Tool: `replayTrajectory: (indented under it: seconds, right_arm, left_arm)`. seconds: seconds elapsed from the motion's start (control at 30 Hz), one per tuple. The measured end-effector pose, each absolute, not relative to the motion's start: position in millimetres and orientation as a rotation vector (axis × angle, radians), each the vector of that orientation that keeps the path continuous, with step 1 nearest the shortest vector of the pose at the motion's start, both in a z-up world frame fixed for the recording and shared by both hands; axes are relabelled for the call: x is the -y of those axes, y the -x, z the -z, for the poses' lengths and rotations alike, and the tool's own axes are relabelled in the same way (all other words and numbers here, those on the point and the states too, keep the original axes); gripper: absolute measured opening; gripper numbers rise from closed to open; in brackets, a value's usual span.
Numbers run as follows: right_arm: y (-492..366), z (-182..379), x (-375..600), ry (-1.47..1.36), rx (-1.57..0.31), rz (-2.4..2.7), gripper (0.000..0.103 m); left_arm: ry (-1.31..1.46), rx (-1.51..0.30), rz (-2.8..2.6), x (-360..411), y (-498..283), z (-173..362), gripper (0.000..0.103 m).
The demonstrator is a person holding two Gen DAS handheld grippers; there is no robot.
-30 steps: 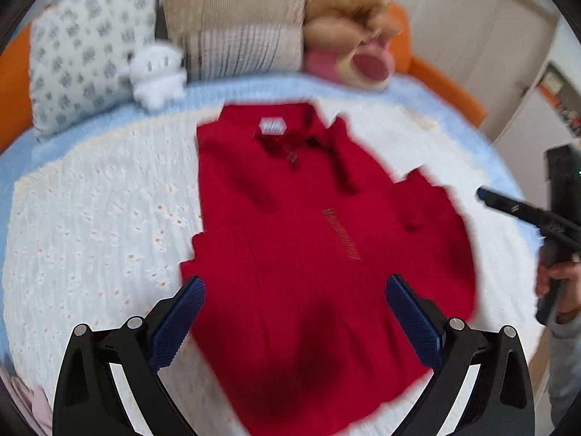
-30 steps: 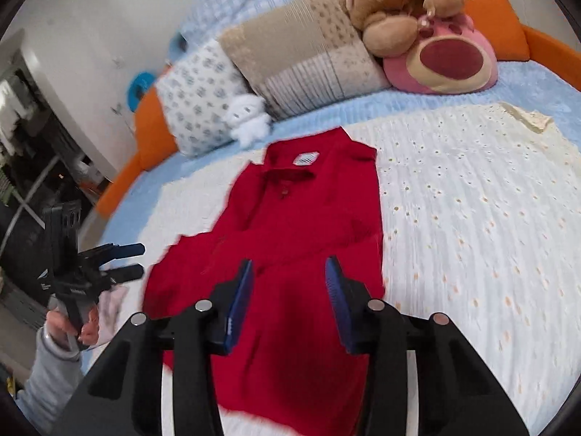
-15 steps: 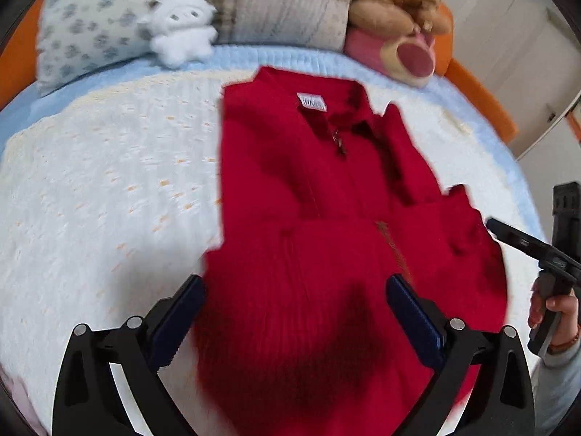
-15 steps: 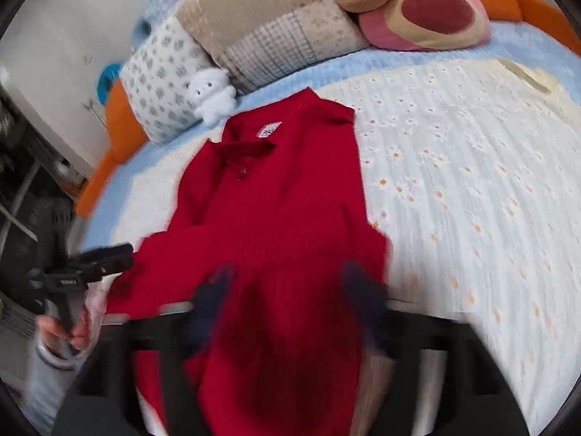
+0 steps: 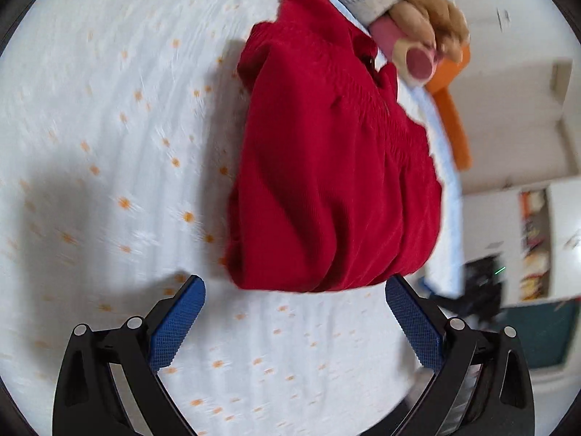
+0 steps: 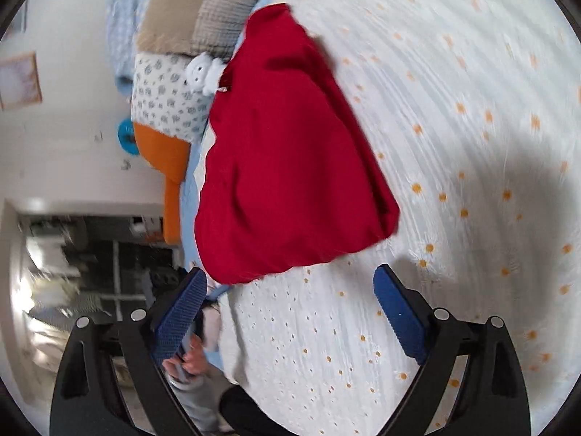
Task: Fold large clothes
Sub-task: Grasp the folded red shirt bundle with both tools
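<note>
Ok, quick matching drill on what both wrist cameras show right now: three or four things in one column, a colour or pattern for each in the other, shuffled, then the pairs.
Things:
1. garment
2. bedspread
3. gripper pads
4. small soft toy

Colours or patterns:
A. blue, with a fine grid texture
B. plain white
C. red
D. white with small orange flowers

Pairs: 1-C, 2-D, 3-A, 4-B
</note>
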State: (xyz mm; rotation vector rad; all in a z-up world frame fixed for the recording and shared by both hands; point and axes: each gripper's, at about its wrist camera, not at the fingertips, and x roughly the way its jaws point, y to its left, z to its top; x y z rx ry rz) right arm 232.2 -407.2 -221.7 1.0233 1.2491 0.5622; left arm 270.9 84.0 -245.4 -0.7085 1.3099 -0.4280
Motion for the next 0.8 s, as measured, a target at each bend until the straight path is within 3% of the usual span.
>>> replayTrajectory:
  seconds: [0.5,0.7,0.8]
  right_arm:
    - [-254.2,241.7,395.8,-1.109,-1.251,-0.569,0.093]
    - [-257.8,245.0,392.7,-1.042,-1.267,-0.567,0.093]
    - [-260.1,244.2,382.0,-0.94,-1.282,-0.531,0.087]
  left_arm:
    - [0.917,-1.29,0.463,-96.3,-280.2,269.5,0.101]
    - [0.763,-1.285,0.443,-82.8,-288.5,250.1,0.101]
    - [0.674,-1.316,0.413,-66.1,-292.8,247.2,0.101]
